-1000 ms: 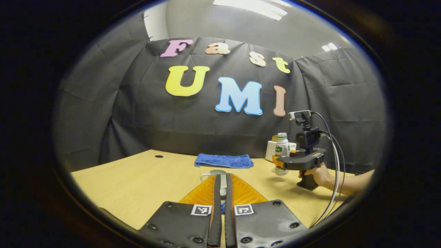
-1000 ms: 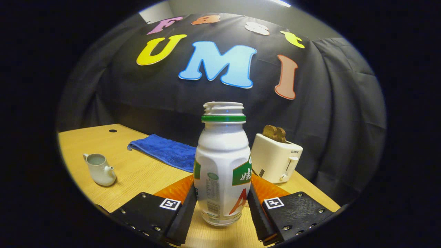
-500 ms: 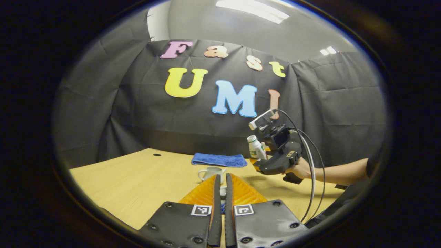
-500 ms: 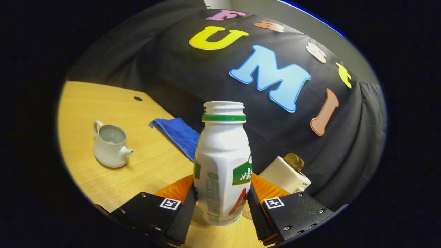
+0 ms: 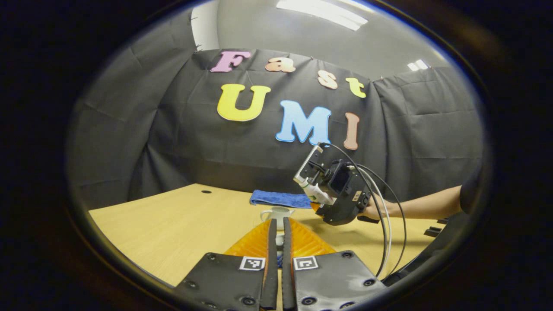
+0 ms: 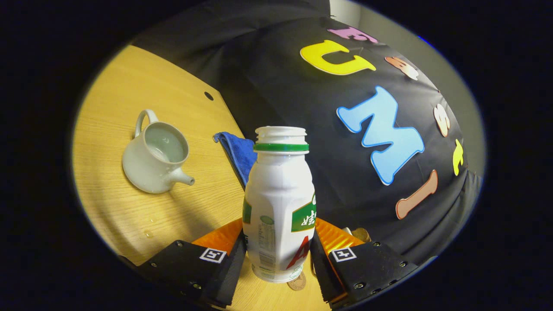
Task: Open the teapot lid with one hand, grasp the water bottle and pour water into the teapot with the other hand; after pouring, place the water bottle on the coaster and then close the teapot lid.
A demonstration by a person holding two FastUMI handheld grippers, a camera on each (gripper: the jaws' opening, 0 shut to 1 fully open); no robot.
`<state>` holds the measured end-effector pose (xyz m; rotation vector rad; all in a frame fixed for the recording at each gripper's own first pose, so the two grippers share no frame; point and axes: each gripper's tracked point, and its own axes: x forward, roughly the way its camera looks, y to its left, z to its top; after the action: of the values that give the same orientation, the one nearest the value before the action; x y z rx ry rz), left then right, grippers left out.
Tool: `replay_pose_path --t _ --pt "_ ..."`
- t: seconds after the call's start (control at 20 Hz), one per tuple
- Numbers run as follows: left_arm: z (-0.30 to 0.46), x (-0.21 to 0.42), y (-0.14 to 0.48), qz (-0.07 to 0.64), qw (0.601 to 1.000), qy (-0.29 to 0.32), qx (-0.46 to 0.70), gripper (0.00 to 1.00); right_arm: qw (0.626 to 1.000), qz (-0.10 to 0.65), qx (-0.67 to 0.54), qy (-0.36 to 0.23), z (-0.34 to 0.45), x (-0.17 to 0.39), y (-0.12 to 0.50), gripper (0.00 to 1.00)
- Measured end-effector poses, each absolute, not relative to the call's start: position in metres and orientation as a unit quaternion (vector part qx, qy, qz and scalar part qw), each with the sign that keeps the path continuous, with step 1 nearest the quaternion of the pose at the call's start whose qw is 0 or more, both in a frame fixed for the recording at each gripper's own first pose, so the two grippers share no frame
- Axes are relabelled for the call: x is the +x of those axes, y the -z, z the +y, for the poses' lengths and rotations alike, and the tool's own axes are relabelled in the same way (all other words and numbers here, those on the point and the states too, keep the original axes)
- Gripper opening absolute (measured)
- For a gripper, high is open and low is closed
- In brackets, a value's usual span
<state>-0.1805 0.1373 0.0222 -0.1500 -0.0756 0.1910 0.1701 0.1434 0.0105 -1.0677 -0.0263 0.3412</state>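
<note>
One pale wood counter (image 6: 129, 211) (a few water drops on it) carries a blue towel (image 5: 281, 198) and the lidless white teapot (image 6: 155, 157). The right claw (image 6: 278, 255) squeezes the open, tilted water bottle (image 6: 278, 203). The left claw (image 5: 277, 263) is nearly closed on something I cannot make out.

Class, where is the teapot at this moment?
In the right gripper view, the teapot stands open on the table, left of the bottle held by the right gripper, near the blue towel.

The bottle (image 6: 278, 207) is showing a printed label: part of a white Chinese character on a green band and a red letter "A" below it; the fine print is unreadable. The tongs are carrying square black-and-white fiducial markers (image 6: 212, 255), with no legible text.
</note>
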Motion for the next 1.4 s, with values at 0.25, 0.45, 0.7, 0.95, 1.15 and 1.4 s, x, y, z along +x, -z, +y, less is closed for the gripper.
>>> replay_pose_path --t 0.25,0.45,0.7,0.95,1.15,1.4 --pt "0.136 -0.181 -0.024 -0.042 0.993 -0.093 -0.066 0.14 0.814 -0.028 -0.556 -0.165 0.153 0.167 -0.004 0.74" --pt "0.135 -0.181 -0.024 -0.039 0.993 -0.094 -0.058 0.14 0.788 -0.034 -0.593 -0.162 0.157 0.169 -0.002 0.74" --pt "0.138 -0.180 -0.021 -0.037 0.993 -0.095 -0.057 0.14 0.754 -0.052 -0.635 -0.159 0.163 0.168 -0.004 0.70" --pt "0.142 -0.179 -0.018 -0.033 0.993 -0.098 -0.058 0.10 0.727 -0.065 -0.666 -0.155 0.166 0.168 -0.004 0.70" --pt "0.141 -0.177 -0.015 -0.029 0.993 -0.098 -0.056 0.10 0.700 -0.081 -0.693 -0.150 0.168 0.168 -0.009 0.73" --pt "0.142 -0.178 -0.015 -0.028 0.993 -0.098 -0.053 0.14 0.672 -0.104 -0.720 -0.140 0.173 0.168 -0.016 0.73"
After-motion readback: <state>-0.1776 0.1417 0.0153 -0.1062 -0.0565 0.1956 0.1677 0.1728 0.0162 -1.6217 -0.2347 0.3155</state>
